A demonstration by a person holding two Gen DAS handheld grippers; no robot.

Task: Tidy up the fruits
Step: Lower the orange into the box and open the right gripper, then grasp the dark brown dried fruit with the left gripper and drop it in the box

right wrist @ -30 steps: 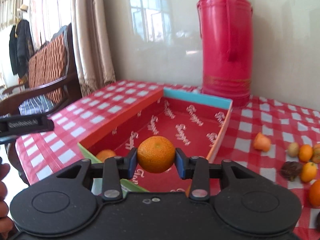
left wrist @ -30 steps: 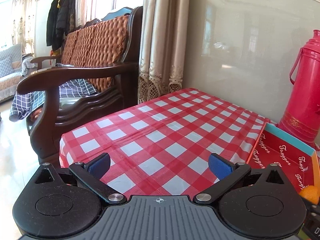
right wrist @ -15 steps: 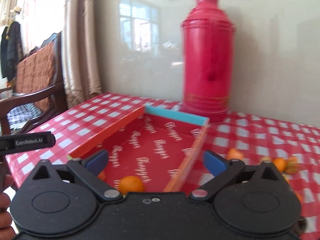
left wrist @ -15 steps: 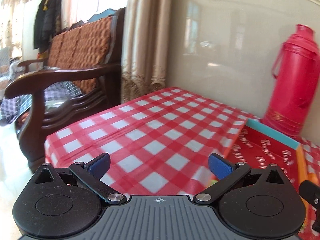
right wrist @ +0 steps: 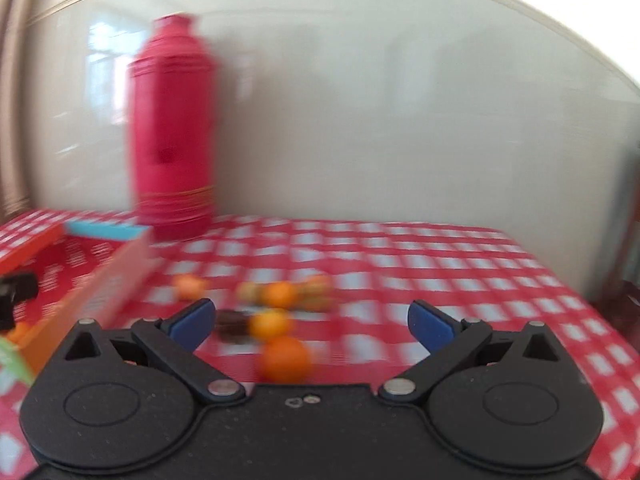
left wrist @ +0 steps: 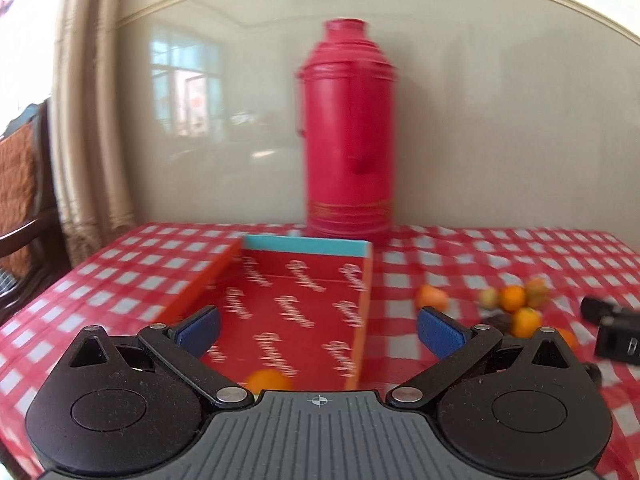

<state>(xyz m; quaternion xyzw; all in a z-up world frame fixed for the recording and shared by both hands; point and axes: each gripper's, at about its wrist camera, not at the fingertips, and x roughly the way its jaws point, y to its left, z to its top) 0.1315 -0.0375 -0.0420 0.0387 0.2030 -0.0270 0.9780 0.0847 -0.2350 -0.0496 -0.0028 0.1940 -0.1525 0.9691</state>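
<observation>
The right gripper (right wrist: 310,322) stood spread wide and empty, its jaws just opened, low in the frame over the loose orange fruits (right wrist: 280,294) on the checked counter (right wrist: 440,260). One round orange (left wrist: 267,380) lay in the long red cardboard tray (left wrist: 304,304), whose length ran toward the wall. Next, I judged, came centring on another fruit. The left gripper (left wrist: 318,330) was spread too.

Motion blur smears the small orange and brownish fruits (right wrist: 276,312) on the red-and-white checked tablecloth (right wrist: 440,264) (kinds unreadable). One round orange fruit (left wrist: 267,381) in the red printed cardboard box (left wrist: 362,320) sits half hidden behind the left gripper's grey body (left wrist: 316,432).
</observation>
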